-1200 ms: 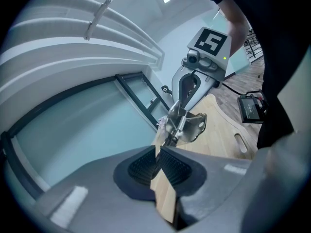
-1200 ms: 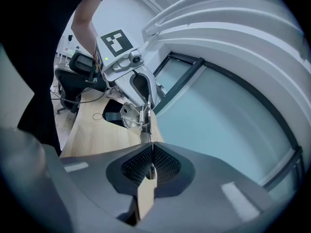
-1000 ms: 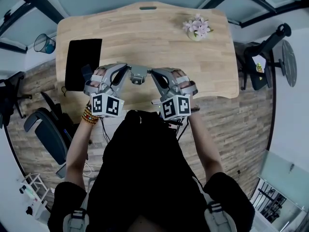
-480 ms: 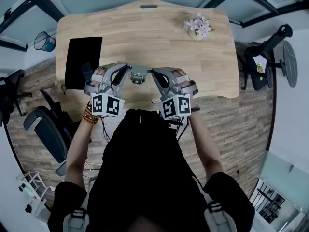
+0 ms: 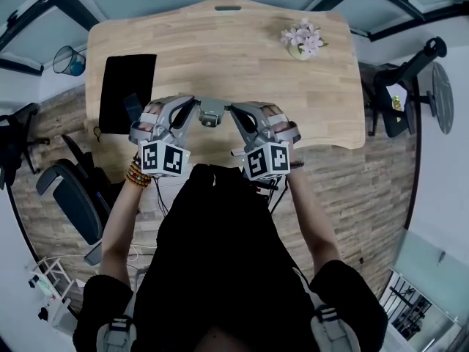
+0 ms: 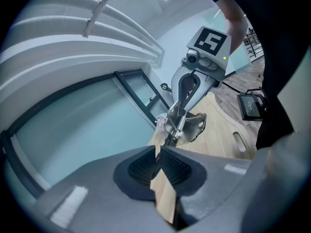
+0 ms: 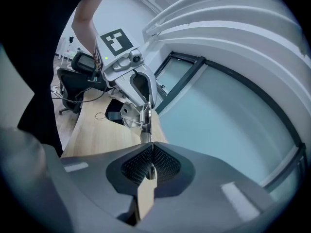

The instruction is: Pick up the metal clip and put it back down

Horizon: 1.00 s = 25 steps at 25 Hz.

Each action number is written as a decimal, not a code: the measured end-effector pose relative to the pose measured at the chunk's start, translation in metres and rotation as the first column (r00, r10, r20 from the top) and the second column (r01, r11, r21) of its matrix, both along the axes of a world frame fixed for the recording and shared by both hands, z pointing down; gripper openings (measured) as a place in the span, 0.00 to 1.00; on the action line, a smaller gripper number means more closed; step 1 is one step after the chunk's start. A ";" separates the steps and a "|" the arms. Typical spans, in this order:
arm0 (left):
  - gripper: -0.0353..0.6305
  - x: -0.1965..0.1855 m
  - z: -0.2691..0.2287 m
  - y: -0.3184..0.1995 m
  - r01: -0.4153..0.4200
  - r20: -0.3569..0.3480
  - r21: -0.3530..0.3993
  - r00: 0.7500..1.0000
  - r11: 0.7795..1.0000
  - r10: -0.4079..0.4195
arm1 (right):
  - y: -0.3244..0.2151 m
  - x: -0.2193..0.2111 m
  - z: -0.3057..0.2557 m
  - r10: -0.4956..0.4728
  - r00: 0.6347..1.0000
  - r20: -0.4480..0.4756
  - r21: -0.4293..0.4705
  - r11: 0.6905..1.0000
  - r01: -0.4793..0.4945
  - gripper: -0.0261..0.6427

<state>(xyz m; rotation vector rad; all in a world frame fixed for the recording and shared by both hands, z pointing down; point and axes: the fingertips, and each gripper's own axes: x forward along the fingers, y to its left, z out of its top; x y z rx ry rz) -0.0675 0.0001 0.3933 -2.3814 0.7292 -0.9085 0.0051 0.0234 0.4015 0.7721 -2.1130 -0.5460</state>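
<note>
Little has changed over the last 1 s: the framing drifts slightly, and both tools stay at the metal clip.

Head view: the left tool and the right tool meet tip to tip from opposite sides at the metal clip, near the front edge of the wooden surface. A black mat lies to the left, and a flower pot stands well apart at the far right. Whether the metal clip rests on the surface or hangs just above it cannot be told.

Left gripper view: the jaws are closed to a thin slit on the near wing of the metal clip; the right tool holds it from beyond.

Right gripper view: the jaws are pressed together on a thin wing of the metal clip; the left tool stands behind it.
</note>
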 end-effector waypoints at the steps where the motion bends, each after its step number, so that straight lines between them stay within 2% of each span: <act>1: 0.11 0.000 0.003 0.000 -0.001 0.002 -0.001 1.000 1.000 0.001 | 0.000 0.000 0.001 -0.002 1.000 -0.001 -0.003 1.000 0.002 0.08; 25: 0.11 -0.001 0.059 0.002 0.039 0.055 -0.083 0.998 0.996 -0.035 | -0.002 -0.001 0.056 -0.058 0.998 -0.004 -0.083 0.995 0.058 0.07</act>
